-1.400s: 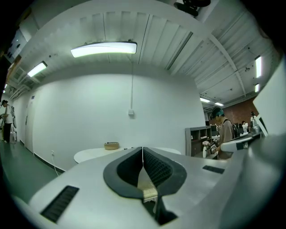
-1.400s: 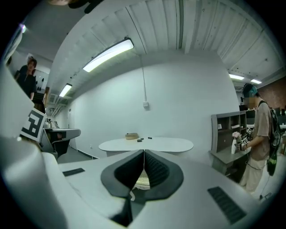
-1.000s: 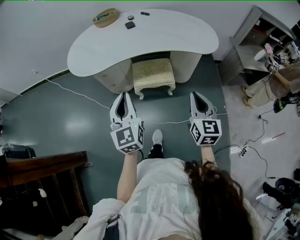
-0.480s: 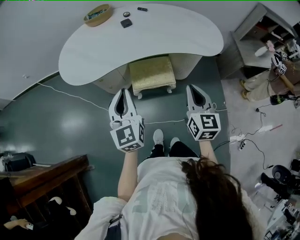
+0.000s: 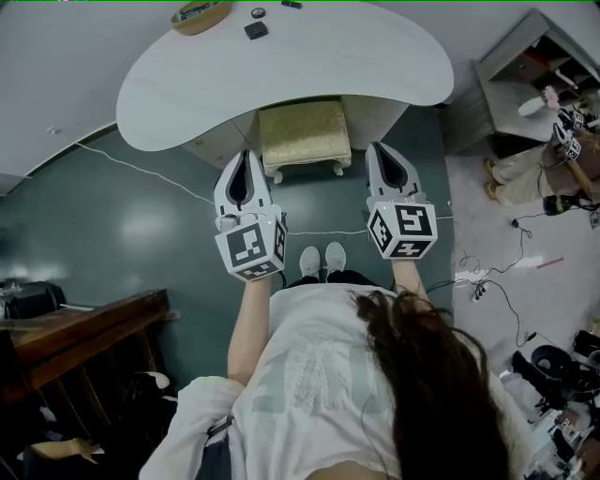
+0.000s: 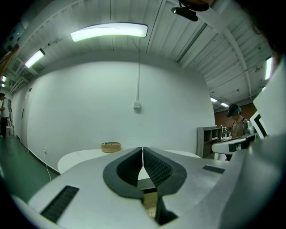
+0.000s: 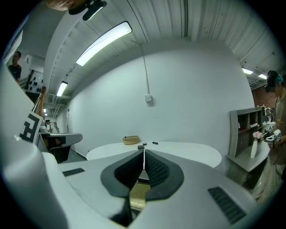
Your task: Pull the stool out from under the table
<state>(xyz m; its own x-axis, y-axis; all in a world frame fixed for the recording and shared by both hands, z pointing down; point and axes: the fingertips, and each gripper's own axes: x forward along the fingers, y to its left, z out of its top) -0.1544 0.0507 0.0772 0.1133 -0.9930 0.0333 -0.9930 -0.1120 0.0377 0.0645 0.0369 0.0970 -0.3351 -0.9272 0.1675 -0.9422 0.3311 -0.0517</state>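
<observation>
A stool [image 5: 304,132] with a beige cushion and cream legs sits tucked into the knee gap of the white kidney-shaped table [image 5: 281,70]. In the head view my left gripper [image 5: 242,161] hangs just short of the stool's front left corner, jaws shut and empty. My right gripper [image 5: 381,155] is held off the stool's front right corner, also shut on nothing. In the left gripper view the left gripper [image 6: 142,151] points at the table, with a bit of stool [image 6: 151,206] showing below. The right gripper view shows the right gripper [image 7: 143,154] the same way, over the stool [image 7: 139,193].
On the table's far side lie a woven basket [image 5: 200,14] and small dark objects [image 5: 256,30]. A white cable [image 5: 141,171] runs across the green floor. A grey shelf unit [image 5: 520,75] stands at the right, dark wooden furniture [image 5: 75,337] at lower left. My feet [image 5: 322,261] are behind the grippers.
I have stepped toward the table, feet now side by side. Both grippers have come forward to just short of the stool's front corners, staying shut.
</observation>
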